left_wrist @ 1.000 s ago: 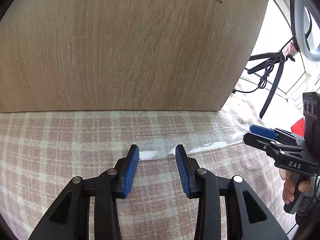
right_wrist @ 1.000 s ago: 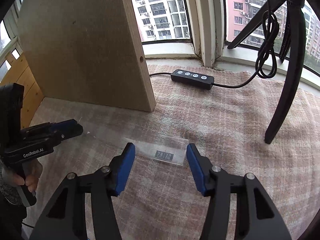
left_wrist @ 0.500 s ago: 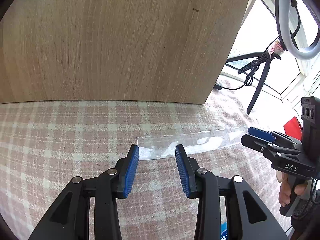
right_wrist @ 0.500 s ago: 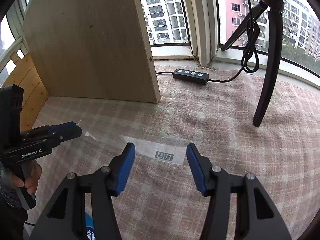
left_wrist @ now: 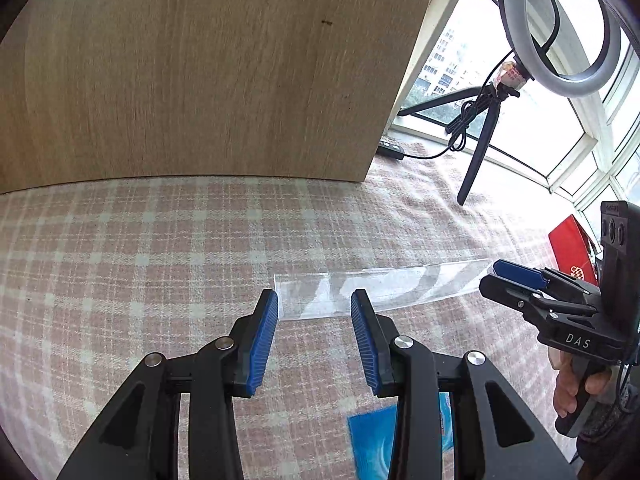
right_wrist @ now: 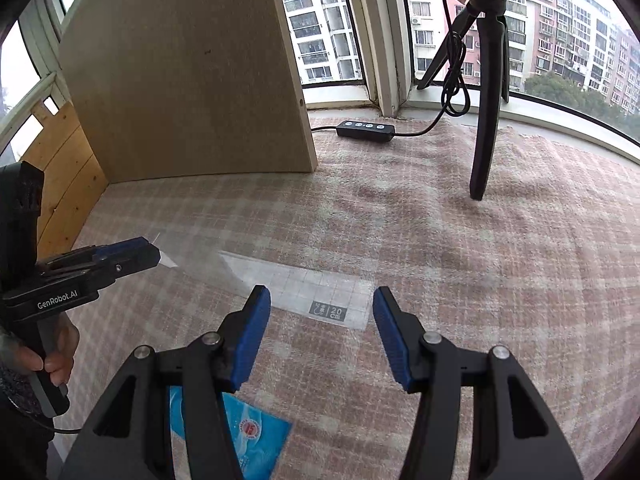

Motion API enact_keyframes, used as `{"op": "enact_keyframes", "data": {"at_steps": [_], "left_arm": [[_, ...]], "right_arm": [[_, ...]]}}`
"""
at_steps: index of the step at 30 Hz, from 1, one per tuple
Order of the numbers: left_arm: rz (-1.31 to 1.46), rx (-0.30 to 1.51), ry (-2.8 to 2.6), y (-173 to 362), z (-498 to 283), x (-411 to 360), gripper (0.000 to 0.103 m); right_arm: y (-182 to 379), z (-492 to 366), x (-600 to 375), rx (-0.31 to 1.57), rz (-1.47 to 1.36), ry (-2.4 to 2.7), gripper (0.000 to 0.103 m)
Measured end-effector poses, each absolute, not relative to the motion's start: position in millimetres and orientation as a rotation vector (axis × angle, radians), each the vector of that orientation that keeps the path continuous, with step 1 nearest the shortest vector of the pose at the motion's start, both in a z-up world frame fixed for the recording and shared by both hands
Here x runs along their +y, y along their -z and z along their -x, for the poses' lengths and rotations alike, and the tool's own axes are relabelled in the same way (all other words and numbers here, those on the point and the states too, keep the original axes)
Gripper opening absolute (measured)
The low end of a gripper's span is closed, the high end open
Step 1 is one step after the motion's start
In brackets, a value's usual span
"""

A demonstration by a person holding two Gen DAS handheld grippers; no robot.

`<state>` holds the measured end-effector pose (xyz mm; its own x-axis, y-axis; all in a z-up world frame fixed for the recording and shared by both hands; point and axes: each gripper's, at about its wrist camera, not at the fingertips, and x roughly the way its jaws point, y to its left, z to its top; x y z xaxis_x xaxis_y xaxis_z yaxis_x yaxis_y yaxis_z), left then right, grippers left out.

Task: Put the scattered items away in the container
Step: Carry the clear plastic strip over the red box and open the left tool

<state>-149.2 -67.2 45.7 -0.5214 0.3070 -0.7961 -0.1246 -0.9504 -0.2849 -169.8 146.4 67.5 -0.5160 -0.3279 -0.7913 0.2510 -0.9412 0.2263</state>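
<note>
A clear plastic ruler lies flat on the pink checked cloth, just beyond both sets of fingertips. My left gripper is open and holds nothing; the ruler's left end shows in the gap past its tips. My right gripper is open wider and holds nothing, with the ruler's printed end ahead of it. Each gripper appears in the other's view: the right gripper by the ruler's right end, the left gripper by its left corner. A blue sachet lies close under the fingers, partly hidden.
A tall wooden panel stands on the cloth behind the ruler. A tripod leg, its cable and a black inline controller sit by the window. A red pack lies at the far right.
Both grippers have drawn back and risen from the ruler, which stays on the cloth. The blue sachet has come into view beneath them. Neither jaw gap has changed.
</note>
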Motion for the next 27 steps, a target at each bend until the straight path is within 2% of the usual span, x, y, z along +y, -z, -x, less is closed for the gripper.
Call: {"op": "enact_keyframes", "data": {"at_steps": [14,27], "left_arm": [[1.249,-0.184,-2.528,-118,90,-21,0.035],[1.080,-0.061,-2.424,-178,69,110,0.035]], "right_arm": [[-123,105,197,-0.141,-1.218,2.600,0.053],[-175,20,315,-0.239,-1.157,2.808,0.052]]}}
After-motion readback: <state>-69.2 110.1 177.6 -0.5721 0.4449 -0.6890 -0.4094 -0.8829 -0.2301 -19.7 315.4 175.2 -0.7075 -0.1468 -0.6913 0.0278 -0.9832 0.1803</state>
